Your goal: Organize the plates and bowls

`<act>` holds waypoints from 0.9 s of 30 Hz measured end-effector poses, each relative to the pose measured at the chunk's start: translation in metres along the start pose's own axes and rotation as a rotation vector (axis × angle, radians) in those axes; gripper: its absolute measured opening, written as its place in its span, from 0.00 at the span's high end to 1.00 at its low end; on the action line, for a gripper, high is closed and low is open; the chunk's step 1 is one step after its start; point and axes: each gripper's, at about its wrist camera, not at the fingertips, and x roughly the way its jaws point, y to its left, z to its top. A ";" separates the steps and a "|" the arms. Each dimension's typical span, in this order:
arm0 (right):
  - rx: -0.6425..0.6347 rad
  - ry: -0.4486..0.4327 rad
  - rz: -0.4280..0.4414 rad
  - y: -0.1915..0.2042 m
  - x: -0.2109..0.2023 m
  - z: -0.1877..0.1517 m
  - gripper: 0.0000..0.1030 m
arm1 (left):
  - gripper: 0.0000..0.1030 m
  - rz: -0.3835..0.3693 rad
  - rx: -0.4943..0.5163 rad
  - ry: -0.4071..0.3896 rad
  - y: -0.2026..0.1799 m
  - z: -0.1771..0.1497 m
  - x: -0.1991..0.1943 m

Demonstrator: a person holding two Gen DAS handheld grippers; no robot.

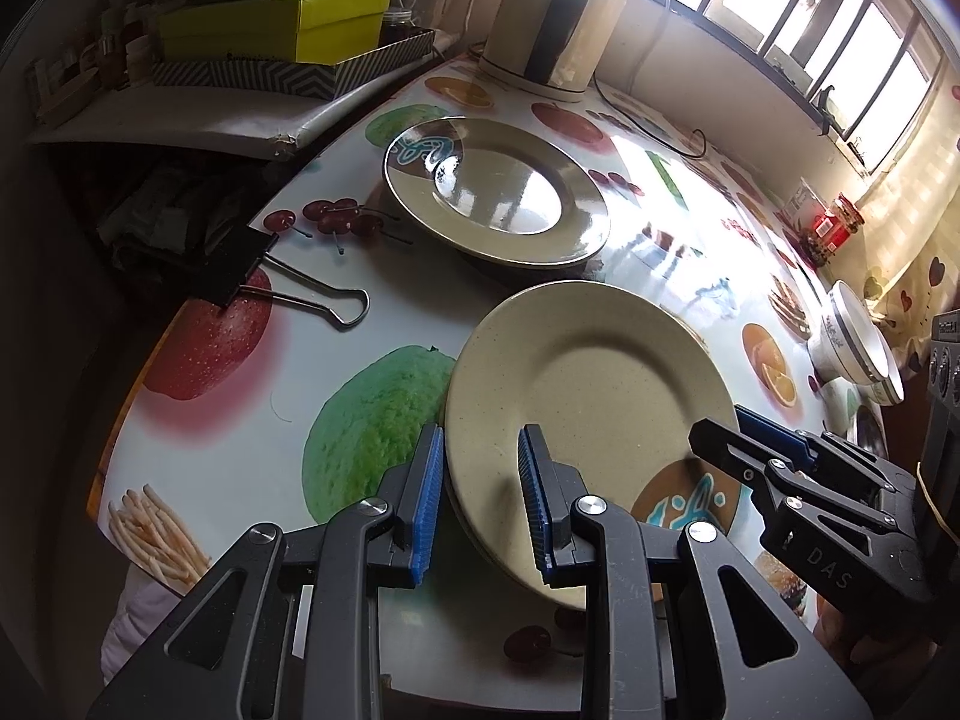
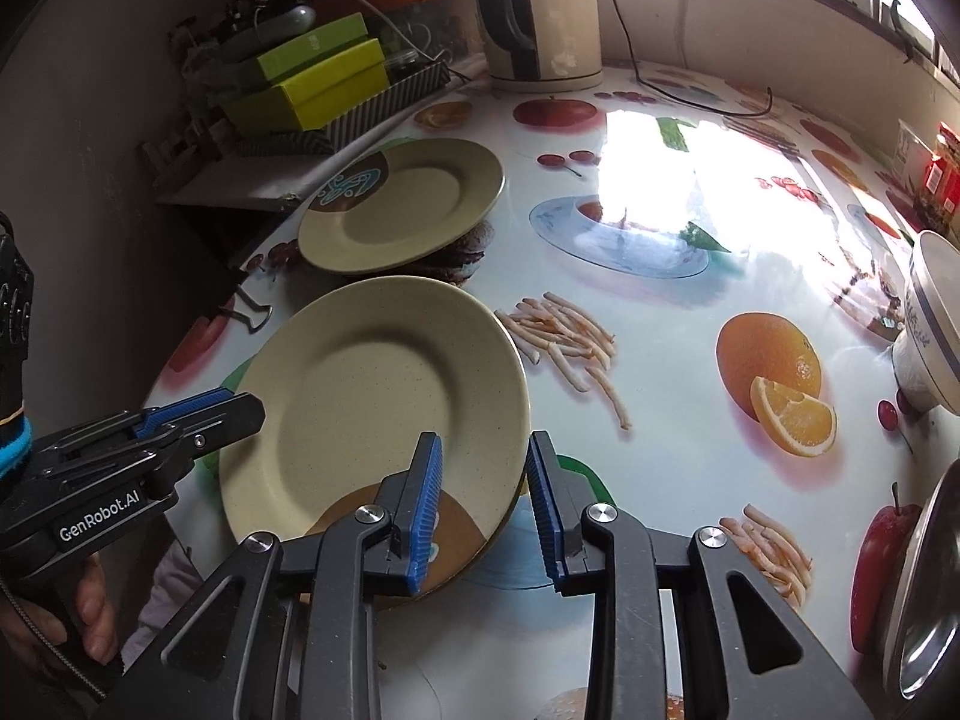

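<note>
A beige plate (image 1: pixel 588 384) with a brown patch sits tilted near the table's front; it also shows in the right wrist view (image 2: pixel 372 396). My left gripper (image 1: pixel 480 498) is open, its fingers straddling the plate's left rim. My right gripper (image 2: pixel 486 510) is open, straddling the plate's right rim. A second beige plate (image 1: pixel 498 186) lies flat farther back, also in the right wrist view (image 2: pixel 402 210). White bowls with blue rims (image 1: pixel 858 348) are stacked at the right, one showing in the right wrist view (image 2: pixel 930 324).
A fruit-print table (image 2: pixel 690 360) carries a black binder clip (image 1: pixel 282 276) at its left edge, a kettle (image 2: pixel 540 12) at the back, and a metal bowl (image 2: pixel 924 588) at the right. Green boxes (image 1: pixel 282 24) sit on a shelf left. Red jars (image 1: pixel 834 228) stand far right.
</note>
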 end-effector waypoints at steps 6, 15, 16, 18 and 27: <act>-0.009 -0.017 -0.016 0.001 -0.003 0.001 0.63 | 0.74 0.007 0.008 -0.005 -0.002 0.001 -0.001; -0.031 -0.054 -0.080 0.002 -0.011 0.008 0.52 | 0.63 0.023 0.011 -0.026 0.001 0.008 -0.006; -0.035 -0.058 -0.085 0.003 -0.012 0.009 0.52 | 0.62 0.021 0.009 -0.028 0.001 0.010 -0.007; -0.036 -0.068 -0.093 0.003 -0.015 0.012 0.51 | 0.61 0.022 0.009 -0.034 0.002 0.012 -0.009; -0.075 -0.105 -0.130 0.008 -0.021 0.028 0.50 | 0.61 0.026 0.010 -0.064 0.005 0.031 -0.015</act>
